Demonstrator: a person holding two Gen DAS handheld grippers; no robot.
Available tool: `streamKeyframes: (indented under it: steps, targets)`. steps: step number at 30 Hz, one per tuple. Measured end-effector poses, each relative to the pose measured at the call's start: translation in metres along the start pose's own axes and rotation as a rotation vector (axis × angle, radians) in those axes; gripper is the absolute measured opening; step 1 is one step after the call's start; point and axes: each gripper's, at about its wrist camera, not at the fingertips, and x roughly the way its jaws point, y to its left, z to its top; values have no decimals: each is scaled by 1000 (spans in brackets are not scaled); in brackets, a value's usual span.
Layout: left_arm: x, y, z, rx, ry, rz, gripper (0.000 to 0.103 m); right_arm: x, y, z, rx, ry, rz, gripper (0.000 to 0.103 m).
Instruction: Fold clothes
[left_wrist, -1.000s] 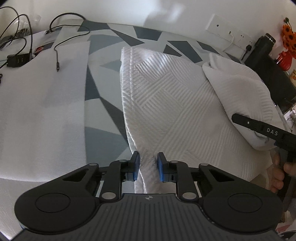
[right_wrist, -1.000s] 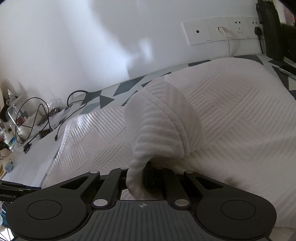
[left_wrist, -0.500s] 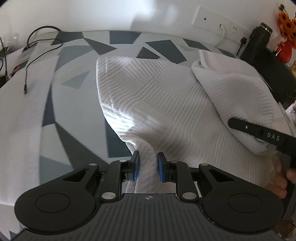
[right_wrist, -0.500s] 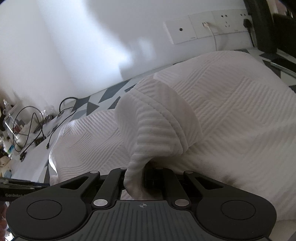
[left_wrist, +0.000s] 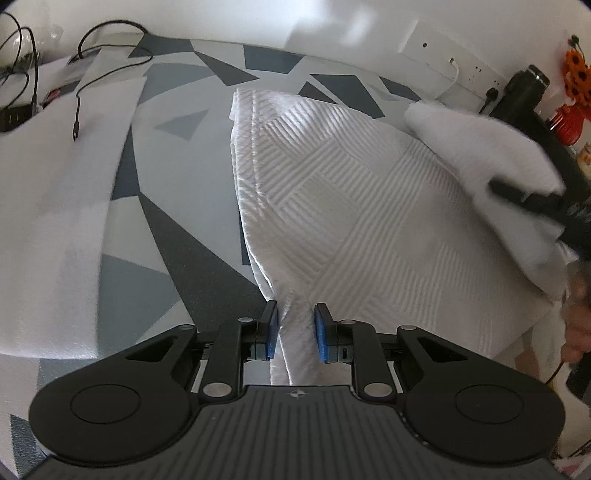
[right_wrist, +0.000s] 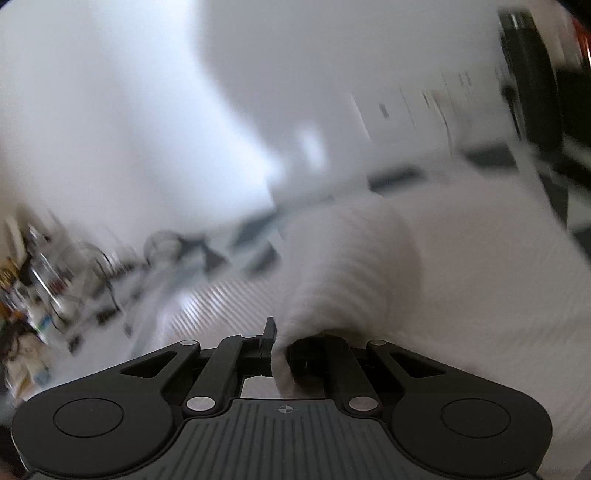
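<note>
On the grey geometric-patterned bed cover (left_wrist: 155, 236), the white ribbed garment (left_wrist: 354, 206) lies spread. My left claw (left_wrist: 295, 334) pinches its near edge between blue pads, and my right claw (right_wrist: 280, 350) clamps a lifted, blurred fold; no writing is legible.

A black cable (left_wrist: 94, 79) trails over the grey-patterned sheet (left_wrist: 177, 236).

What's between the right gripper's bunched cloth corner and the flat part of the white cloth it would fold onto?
Nothing visible. The right gripper holds a bunched corner above the white cloth, whose flat surface looks bare. The left gripper pinches the near edge, off to the side. The right wrist view is blurred.
</note>
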Motion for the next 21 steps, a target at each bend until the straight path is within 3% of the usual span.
streamKeyframes:
  steps: [5,9,14,21]
  targets:
    - [-1,6,0,-23,2,-34,21,-20,36,13,-46,-62,90,5]
    - [-2,11,1,-42,4,-61,21,-3,69,-12,-221,51,86,5]
    - [-3,18,0,-80,2,-96,21,31,73,-62,-320,240,36,5]
    - [-4,18,-4,-85,-9,-101,21,26,74,-76,-331,273,42,5]
